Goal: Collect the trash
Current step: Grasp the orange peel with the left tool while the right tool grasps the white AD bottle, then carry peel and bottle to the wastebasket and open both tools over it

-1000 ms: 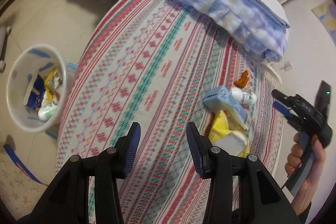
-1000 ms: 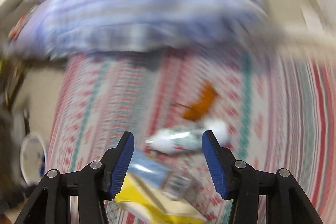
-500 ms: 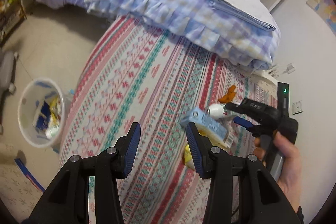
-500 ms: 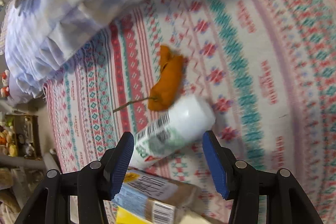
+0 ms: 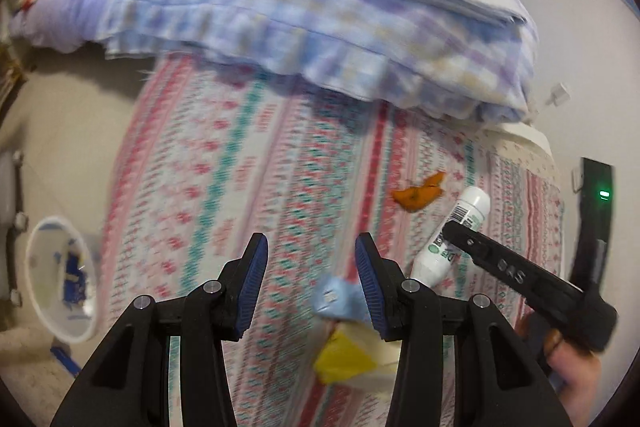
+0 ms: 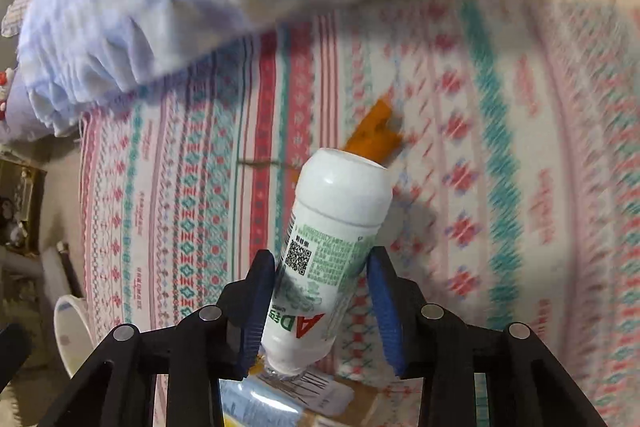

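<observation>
My right gripper is closing on a white bottle with a green label, and both blue pads touch its sides. The bottle tilts up off the striped bedspread, its cap end low near a packet. An orange peel lies just beyond it. My left gripper hangs open over the bedspread with nothing between its fingers. A light blue packet and a yellow wrapper lie by its right finger.
A white bin holding trash stands on the floor left of the bed. A folded checked blanket fills the far end of the bed. A wall runs along the right side. A hand holds the right gripper's handle at lower right.
The right gripper came down over the white bottle and its jaws narrowed onto it. The left gripper swung right, away from the bin and toward the trash pile, its jaws unchanged.
</observation>
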Demonstrator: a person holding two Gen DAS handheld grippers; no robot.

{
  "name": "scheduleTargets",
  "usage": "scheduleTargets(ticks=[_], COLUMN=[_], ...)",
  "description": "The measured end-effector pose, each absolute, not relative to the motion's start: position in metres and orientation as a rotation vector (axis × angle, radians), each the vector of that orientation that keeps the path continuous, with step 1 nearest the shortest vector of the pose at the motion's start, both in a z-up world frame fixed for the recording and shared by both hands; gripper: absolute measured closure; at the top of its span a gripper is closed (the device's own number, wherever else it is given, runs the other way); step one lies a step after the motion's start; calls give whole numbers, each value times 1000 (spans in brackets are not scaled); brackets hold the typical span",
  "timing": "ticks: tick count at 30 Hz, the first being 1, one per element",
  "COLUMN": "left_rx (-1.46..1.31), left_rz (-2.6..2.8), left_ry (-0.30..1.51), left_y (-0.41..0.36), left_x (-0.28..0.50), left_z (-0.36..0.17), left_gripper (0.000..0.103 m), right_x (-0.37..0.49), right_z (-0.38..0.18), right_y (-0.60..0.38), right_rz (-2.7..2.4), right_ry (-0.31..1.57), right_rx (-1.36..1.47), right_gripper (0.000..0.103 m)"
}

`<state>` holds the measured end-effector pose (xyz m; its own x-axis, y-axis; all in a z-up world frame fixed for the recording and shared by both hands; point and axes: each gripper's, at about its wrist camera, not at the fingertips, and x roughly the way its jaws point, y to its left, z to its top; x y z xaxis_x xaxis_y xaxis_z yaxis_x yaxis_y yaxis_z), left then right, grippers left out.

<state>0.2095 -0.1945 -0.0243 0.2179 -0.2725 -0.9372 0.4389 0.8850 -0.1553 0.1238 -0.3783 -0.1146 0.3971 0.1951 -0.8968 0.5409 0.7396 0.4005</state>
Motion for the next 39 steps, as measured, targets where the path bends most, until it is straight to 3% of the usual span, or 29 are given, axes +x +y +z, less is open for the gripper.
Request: scheduleTargets(ticks=[10,19,22,23,30,39], left_rx=[238,274,202,199,165,101], left_rz=[-642,-545,-546,-565,-560,-562], left_ry=[1320,1385,1336,1320,1294,1242], left_y=[-302,-351,-351,-351,-326,-242], left_x=[213,222,224,222,212,193], left_z=[-78,-131,-130,-129,-116,-58], left_gripper=[54,53,60,77,82,82], right_x=[86,56,49,48,50,59], right_z=[-73,-42,-32,-29,-32,-26], right_y=[-432,-456,-456,-457,-455,-437], right_rz=[-375,-390,-404,-405,-381,-343], right_ry=[1093,1012,993,986,996,988], right_rx=[658,658,618,606,606,571], right_gripper=[62,62,62,62,62,62])
